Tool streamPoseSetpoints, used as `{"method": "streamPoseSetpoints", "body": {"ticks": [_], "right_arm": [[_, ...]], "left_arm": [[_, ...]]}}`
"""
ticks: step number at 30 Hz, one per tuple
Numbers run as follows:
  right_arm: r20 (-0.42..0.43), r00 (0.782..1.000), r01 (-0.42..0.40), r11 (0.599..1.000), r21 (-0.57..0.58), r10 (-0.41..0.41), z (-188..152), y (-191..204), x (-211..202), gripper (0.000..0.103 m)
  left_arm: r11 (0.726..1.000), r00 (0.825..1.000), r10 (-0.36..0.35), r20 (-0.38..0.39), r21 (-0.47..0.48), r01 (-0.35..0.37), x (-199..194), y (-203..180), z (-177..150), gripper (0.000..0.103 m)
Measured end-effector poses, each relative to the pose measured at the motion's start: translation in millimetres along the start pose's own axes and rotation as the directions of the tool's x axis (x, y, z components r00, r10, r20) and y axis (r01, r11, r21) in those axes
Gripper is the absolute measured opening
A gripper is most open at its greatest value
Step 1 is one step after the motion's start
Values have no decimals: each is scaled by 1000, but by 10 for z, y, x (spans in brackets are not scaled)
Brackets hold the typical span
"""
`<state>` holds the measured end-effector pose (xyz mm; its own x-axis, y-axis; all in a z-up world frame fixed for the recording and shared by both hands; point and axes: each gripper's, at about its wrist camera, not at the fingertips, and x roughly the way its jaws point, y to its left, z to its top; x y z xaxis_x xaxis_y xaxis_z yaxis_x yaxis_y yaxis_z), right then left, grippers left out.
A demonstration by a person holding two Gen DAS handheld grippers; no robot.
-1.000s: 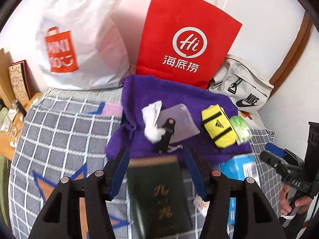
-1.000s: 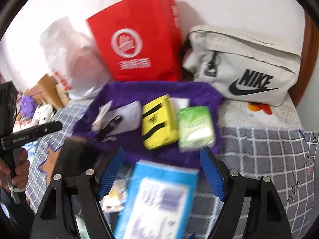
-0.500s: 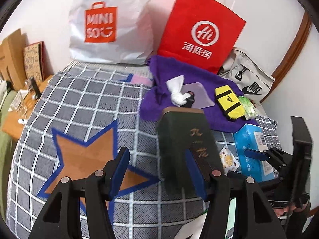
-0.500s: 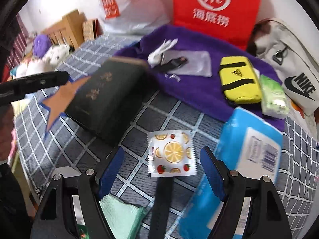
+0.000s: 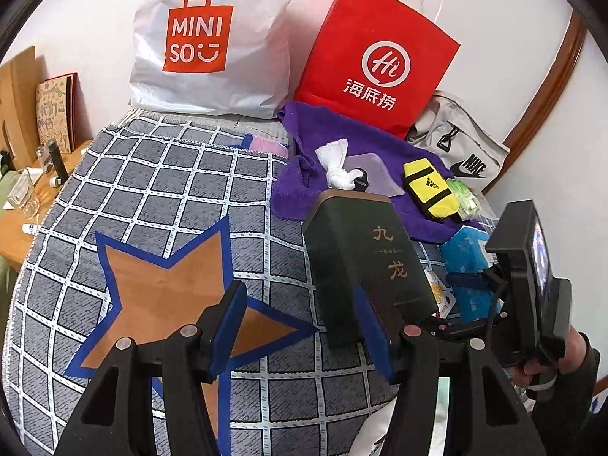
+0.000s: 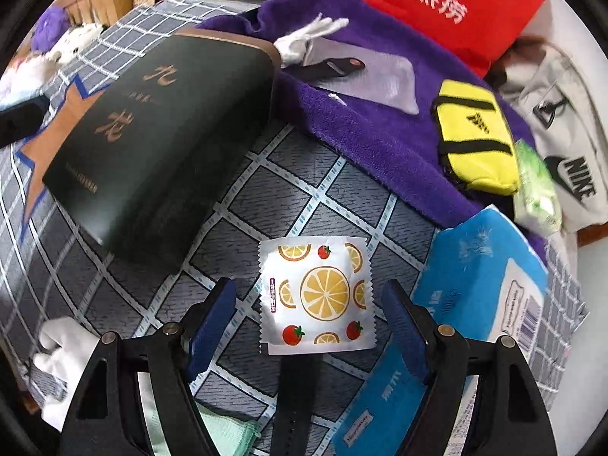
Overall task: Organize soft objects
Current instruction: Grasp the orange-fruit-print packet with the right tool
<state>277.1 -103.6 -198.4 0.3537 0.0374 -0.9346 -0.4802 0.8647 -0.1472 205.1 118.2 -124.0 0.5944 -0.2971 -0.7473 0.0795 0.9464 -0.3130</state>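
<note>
Checked blanket under us; MINISO bag, red Hi bag, Nike pouch behind. Our left gripper is spread, empty, beside dark box. Right gripper spread around lemon-print sachet. Yellow pouch on purple towel.

Below my claws a grey checked cloth with an orange star covers the surface. Directly on it lie a dark green box, a lemon-print sachet, a blue tissue pack, a purple towel and a white glove.
</note>
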Motion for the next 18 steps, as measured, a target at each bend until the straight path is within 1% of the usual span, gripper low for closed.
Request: {"method": "streamPoseSetpoints", "body": {"ticks": [4, 6, 9, 10, 11, 13, 14, 15, 17, 18], "right_arm": [[-3, 1000, -30, 1000, 8, 30, 13, -35, 20, 75], [-2, 998, -58, 998, 18, 58, 6, -48, 14, 69], [2, 997, -81, 997, 13, 81, -2, -32, -13, 53], [3, 995, -97, 995, 14, 97, -5, -16, -30, 37], [1, 994, -113, 993, 20, 113, -8, -4, -35, 34], [9, 995, -100, 995, 14, 100, -37, 50, -61, 34], [13, 994, -108, 994, 10, 107, -63, 77, -81, 33], [22, 991, -135, 991, 16, 134, -116, 141, -127, 33], [43, 986, -160, 986, 37, 159, -156, 150, -139, 27], [50, 986, -163, 985, 47, 161, -176, 150, -159, 26]], "left_arm": [[999, 1000, -28, 2, -19, 28, 3, 67, -37, 56], [999, 999, -36, -2, -34, 36, 14, 116, -60, 56], [998, 999, -40, -6, -58, 40, 15, 183, -84, 56], [997, 999, -41, -6, -64, 41, 8, 199, -91, 56], [996, 999, -43, -5, -73, 43, -4, 224, -96, 56], [995, 999, -55, 0, -88, 54, -44, 271, -108, 56], [994, 998, -58, 3, -93, 58, -62, 285, -113, 56], [993, 998, -60, 7, -99, 60, -91, 306, -126, 56], [993, 999, -53, 9, -101, 53, -114, 316, -140, 56], [994, 999, -44, 7, -103, 45, -129, 316, -153, 56]]}}
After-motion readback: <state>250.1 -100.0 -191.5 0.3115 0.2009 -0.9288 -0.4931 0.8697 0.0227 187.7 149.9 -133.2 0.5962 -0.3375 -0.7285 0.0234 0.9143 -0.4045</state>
